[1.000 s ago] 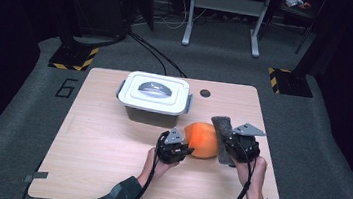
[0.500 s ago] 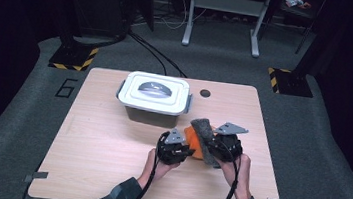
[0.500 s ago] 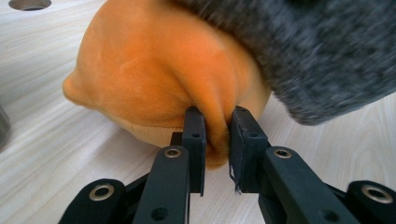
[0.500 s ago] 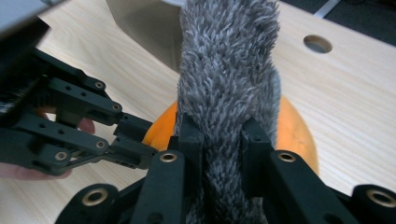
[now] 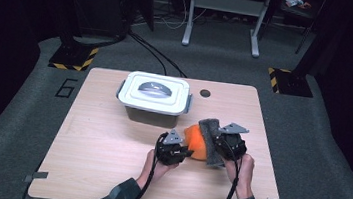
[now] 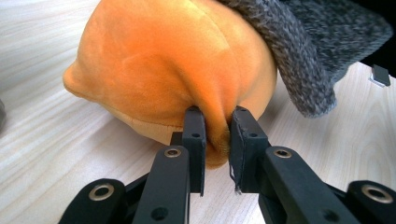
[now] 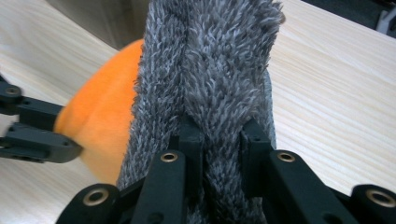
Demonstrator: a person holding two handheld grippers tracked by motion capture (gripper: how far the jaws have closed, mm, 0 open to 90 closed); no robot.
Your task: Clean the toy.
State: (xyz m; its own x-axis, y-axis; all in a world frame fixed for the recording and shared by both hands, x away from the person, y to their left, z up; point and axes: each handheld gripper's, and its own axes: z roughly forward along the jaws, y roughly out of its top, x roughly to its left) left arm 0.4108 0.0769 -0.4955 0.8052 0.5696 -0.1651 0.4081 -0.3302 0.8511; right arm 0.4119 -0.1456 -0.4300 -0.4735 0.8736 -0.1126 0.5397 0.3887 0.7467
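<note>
Left gripper [image 6: 215, 126] clamped on a fold of the orange plush [image 6: 163, 70] at near-centre table [image 5: 84, 144], right gripper [image 7: 217, 135] clamped on the grey cloth [image 7: 210, 60] draped over it; wipe gently, keeping the plush pinned steady.

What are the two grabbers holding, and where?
The left gripper pinches a fold of the orange plush skin; the right gripper pinches the grey fuzzy cloth near its end.

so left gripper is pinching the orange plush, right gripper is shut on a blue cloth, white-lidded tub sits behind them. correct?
Not quite: the cloth in the right gripper is grey and fuzzy, not blue, as the right gripper view shows. The left gripper does pinch the orange plush, and the white-lidded tub sits behind them.
</note>
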